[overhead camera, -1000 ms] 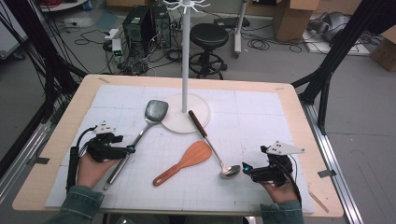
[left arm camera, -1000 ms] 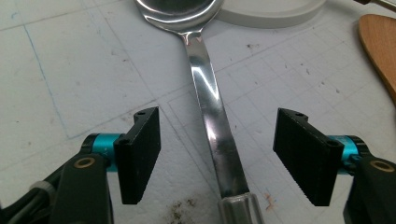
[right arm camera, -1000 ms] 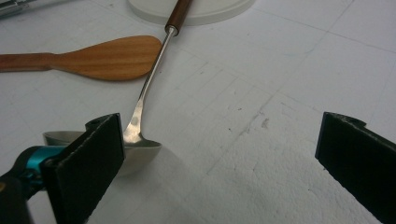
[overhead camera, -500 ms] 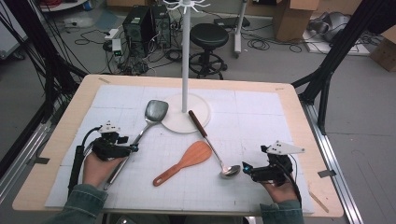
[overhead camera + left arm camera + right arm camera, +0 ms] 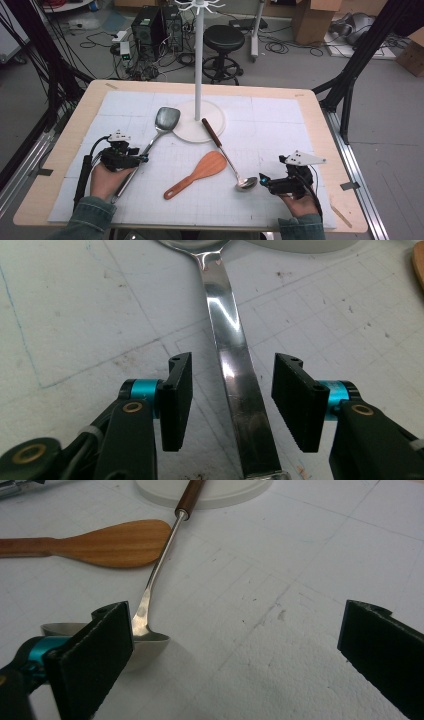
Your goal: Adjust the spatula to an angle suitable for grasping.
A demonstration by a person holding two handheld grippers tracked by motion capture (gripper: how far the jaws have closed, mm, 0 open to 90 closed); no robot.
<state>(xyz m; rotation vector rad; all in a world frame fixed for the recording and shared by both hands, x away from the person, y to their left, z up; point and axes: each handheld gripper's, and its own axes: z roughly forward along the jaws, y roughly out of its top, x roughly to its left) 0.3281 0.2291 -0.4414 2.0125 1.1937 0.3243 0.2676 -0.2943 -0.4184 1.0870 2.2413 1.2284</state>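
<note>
Between the pads of the left gripper lies the steel spatula's flat handle, a gap showing on each side; the jaws have just been closing but do not yet grip. Pinching off-centre could spin the slick handle away or scrape the white foam mat. The right gripper gapes wide, the ladle beside its left pad. Cables, boxes and a stool clutter the floor beyond the table.
</note>
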